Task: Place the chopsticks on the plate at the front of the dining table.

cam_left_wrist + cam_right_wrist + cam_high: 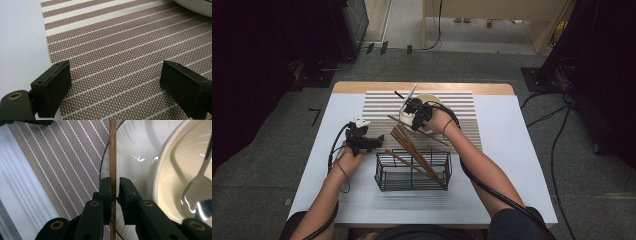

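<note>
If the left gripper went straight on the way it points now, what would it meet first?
Most likely the striped placemat: the left gripper, open and empty, looks down onto it, with nothing between. The white dish lies farther off.

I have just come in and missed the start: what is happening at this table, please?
A person works at a table with a gripper in each hand. The right gripper is closed on one wooden chopstick, holding it over a plate beside a cream bowl with a spoon in it. More chopsticks lean in a black wire basket nearer the person. The left gripper is open and holds nothing, above the striped mat.
</note>
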Available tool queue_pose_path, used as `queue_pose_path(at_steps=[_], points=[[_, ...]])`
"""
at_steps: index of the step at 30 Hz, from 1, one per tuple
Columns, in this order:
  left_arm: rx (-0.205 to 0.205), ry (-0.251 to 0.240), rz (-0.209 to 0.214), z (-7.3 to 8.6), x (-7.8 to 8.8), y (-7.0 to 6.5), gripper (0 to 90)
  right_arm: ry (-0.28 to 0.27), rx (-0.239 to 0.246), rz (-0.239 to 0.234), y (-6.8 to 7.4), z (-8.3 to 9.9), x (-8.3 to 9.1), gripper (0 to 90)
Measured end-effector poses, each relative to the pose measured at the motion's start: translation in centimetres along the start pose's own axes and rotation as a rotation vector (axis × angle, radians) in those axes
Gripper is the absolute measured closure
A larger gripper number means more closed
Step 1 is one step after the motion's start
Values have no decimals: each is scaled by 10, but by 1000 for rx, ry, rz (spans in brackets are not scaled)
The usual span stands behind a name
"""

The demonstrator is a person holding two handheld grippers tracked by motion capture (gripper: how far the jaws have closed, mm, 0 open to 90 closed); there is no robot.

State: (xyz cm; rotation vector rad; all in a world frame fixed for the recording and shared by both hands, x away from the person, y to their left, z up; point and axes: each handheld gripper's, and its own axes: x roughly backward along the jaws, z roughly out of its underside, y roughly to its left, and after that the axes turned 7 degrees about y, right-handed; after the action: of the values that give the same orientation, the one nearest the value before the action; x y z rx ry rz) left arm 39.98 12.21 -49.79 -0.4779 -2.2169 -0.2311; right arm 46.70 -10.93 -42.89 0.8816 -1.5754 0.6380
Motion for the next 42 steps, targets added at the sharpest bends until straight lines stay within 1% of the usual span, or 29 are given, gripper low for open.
queue_pose_path(at_steps=[2,7,13,16,21,26,30,32,35,36,42], points=[[0,0,0,0,0,0,100,-3,-5,-8,0,0,1,811],[0,0,0,0,0,0,100,-10,-3,-5,0,1,3,811],[0,0,0,0,0,0,100,0,6,-3,0,0,4,852],[0,0,0,0,0,0,100,-4,8,4,0,-1,3,856],[2,1,1,0,0,0,100,-13,1,17,0,-4,3,857],[2,0,1,0,0,0,100,-13,-4,13,0,-5,2,855],[2,0,1,0,0,0,100,-17,-5,10,0,-5,3,848],[2,1,2,0,0,0,100,-21,-12,-4,0,-5,3,819],[0,2,2,0,0,0,100,-28,-17,-12,-1,-4,4,807],[0,2,2,0,0,0,100,-35,-20,-22,-2,-4,5,802],[1,0,1,0,0,0,100,-41,-17,-22,0,-3,8,792]])
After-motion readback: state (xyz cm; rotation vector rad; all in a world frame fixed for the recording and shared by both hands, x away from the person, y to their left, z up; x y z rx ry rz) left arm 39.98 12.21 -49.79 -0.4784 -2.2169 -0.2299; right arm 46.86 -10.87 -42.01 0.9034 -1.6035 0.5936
